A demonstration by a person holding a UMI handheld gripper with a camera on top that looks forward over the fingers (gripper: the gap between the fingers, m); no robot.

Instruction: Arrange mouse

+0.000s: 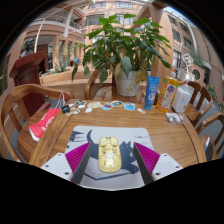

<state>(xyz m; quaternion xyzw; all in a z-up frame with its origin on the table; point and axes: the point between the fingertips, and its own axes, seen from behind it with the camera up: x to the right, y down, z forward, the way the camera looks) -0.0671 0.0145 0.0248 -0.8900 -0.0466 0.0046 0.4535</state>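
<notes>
Nearest you, the gripper (109,160) stands wide, its two pink pads (76,159) splayed to either side. The mouse (109,155), pale yellow, lies between them on a grey mat (88,140), with a visible gap on each side; the fingers do not appear to press it. It seems to rest on the mat under its own weight, its long axis running along the fingers.

To do the step well, centre the mouse between the pads before you close, so both faces meet its flanks together and it does not twist. Close slowly; the rounded shell is likely to slip if pinched high. Keep it low over the mat while shifting it, and set it square to the mat's edge.

Beyond the mat the table (150,130) runs bare for a stretch. To the left of it a red packet (44,122) lies on a chair seat. Farther on, a row of small items (100,105) lines the far edge, too small to name. To their right stand a blue carton (152,90) and a clear bottle (183,97), with a potted plant (122,50) behind.

The near end of the mouse and the finger roots are cut off from view. Whether a cable trails from the mouse cannot be made out.
</notes>
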